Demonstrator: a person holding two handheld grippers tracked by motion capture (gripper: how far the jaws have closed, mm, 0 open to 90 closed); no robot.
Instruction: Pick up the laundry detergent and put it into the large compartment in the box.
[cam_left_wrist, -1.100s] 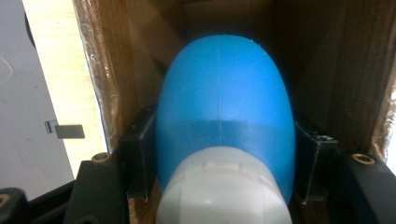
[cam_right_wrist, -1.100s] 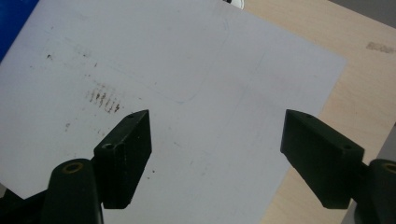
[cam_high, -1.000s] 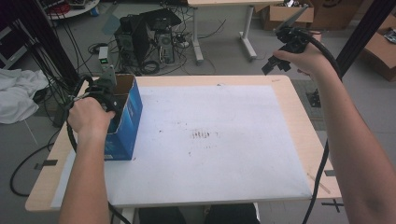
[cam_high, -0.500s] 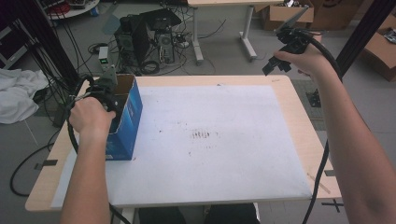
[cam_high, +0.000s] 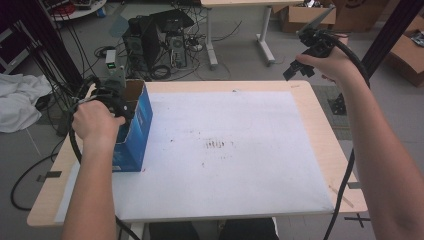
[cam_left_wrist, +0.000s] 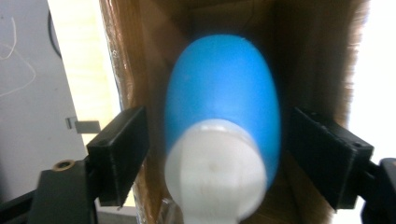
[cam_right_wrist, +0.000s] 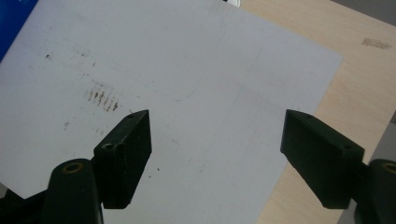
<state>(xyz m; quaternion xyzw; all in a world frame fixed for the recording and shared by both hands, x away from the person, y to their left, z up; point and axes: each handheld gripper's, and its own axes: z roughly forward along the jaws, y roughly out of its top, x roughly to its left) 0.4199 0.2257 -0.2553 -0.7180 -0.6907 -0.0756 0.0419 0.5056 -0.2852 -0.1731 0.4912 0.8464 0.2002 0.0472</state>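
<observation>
Left gripper (cam_left_wrist: 219, 154) jaws just opened off blue egg-shaped bottle (cam_left_wrist: 224, 112), white cap; right jaws apart

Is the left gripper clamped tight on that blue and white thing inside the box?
No, the left gripper has gaps between both pads and the blue and white object.

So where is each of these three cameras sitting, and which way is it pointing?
High view: above the person's side of the table, looking forward and down; both forearms, the left claw and the right claw show.
Left gripper view: on the left claw, looking into the cardboard box at a blue and white object; its black jaws, just opening, stand clear of it.
Right gripper view: on the right claw, looking down at the white mat.
Shared: high and right views show the mat's dark smudges.
</observation>
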